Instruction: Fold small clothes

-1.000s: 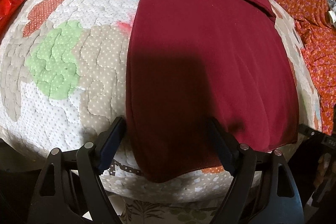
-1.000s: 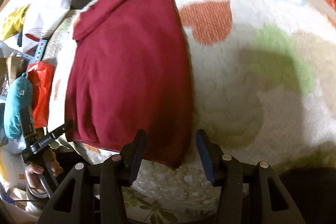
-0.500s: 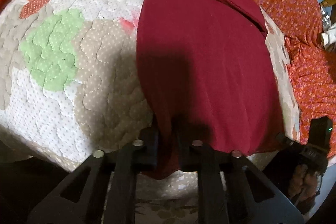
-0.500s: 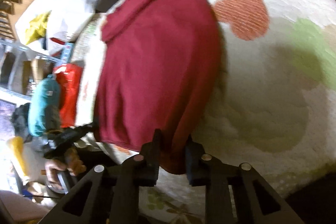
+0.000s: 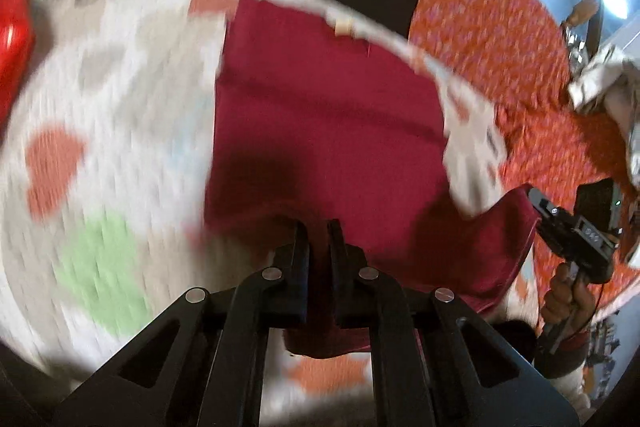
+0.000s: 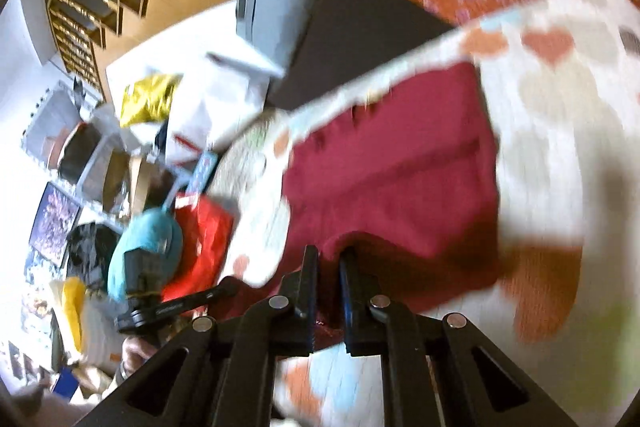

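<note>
A dark red garment (image 5: 320, 115) lies on a quilted mat with heart patches (image 5: 112, 99). My left gripper (image 5: 318, 231) is shut on the garment's near edge and holds it lifted off the mat. My right gripper (image 6: 329, 259) is shut on the other near corner of the same garment (image 6: 396, 179), also lifted. The right gripper shows in the left wrist view (image 5: 572, 235) at the right, with cloth hanging from it. The left gripper shows in the right wrist view (image 6: 176, 303) at the lower left. Both views are blurred by motion.
An orange floral cloth (image 5: 500, 39) lies past the mat's right side. A red bag (image 5: 12, 39) sits at the mat's left edge; it also shows in the right wrist view (image 6: 200, 243) beside a teal object (image 6: 144, 255). Shelves and clutter (image 6: 80, 155) stand beyond.
Both grippers closed on the garment's near corners, then lifted them up and forward over the garment. The near part of the garment now hangs between the grippers, off the mat.
</note>
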The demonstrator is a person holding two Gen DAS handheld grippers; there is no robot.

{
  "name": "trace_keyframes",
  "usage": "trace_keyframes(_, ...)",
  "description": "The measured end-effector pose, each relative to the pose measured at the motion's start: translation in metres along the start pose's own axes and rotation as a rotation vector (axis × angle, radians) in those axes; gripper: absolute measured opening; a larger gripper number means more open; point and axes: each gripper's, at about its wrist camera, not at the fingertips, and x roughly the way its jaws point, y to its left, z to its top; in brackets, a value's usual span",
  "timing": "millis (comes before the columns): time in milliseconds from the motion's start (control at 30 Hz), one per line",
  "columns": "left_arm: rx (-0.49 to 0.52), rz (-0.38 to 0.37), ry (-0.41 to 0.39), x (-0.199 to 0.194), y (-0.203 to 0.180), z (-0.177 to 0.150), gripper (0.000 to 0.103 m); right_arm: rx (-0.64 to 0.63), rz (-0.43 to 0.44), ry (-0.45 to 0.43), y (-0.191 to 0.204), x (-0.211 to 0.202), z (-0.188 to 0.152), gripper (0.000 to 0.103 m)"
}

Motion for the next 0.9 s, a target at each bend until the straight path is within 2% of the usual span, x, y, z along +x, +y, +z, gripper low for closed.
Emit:
trace_keyframes(133, -0.014, 0.008, -0.081, 0.007, -0.003, 0.066, 0.007, 0.015, -0.031, -0.069, -0.012, 0.027, 0.06, 0.008)
trace_keyframes(300, -0.062, 0.052, -0.128, 0.051, 0.001, 0.143, 0.007, 0.05, -0.098, -0.103, -0.047, 0.072, 0.133, 0.008)
trace_keyframes(400, -0.055, 0.102, -0.134, 0.082, 0.01, 0.183, 0.006, 0.038, -0.178, -0.101, -0.068, 0.106, 0.163, 0.008)
trace_keyframes(467, -0.066, 0.12, -0.132, 0.095, 0.027, 0.196, 0.006, 0.051, -0.213, -0.088, -0.086, 0.131, 0.178, 0.008)
trace_keyframes(600, -0.096, 0.095, -0.149, 0.111, 0.044, 0.212, 0.007, 0.074, -0.217, -0.109, -0.113, 0.159, 0.193, 0.009)
trace_keyframes(633, -0.101, 0.084, -0.157, 0.111, 0.045, 0.214, 0.008, 0.079, -0.215, -0.101, -0.118, 0.165, 0.197, 0.011)
trace_keyframes(667, -0.1, 0.077, -0.154, 0.112, 0.046, 0.216, 0.009, 0.08, -0.226, -0.067, -0.122, 0.173, 0.2, 0.023)
trace_keyframes(700, -0.084, 0.083, -0.129, 0.114, 0.045, 0.218, 0.015, 0.081, -0.245, -0.041, -0.124, 0.177, 0.201, 0.039)
trace_keyframes(733, -0.065, 0.092, -0.114, 0.115, 0.043, 0.218, 0.021, 0.077, -0.272, -0.031, -0.125, 0.178, 0.202, 0.039)
trace_keyframes(800, -0.039, 0.097, -0.108, 0.11, 0.043, 0.216, 0.024, 0.07, -0.267, -0.101, -0.124, 0.16, 0.205, 0.04)
trace_keyframes(867, -0.066, 0.105, -0.158, 0.097, 0.046, 0.218, 0.042, 0.115, -0.239, -0.204, -0.123, 0.129, 0.204, 0.041)
trace_keyframes(900, -0.082, 0.114, -0.191, 0.09, 0.048, 0.218, 0.061, 0.125, -0.232, -0.224, -0.122, 0.121, 0.202, 0.041)
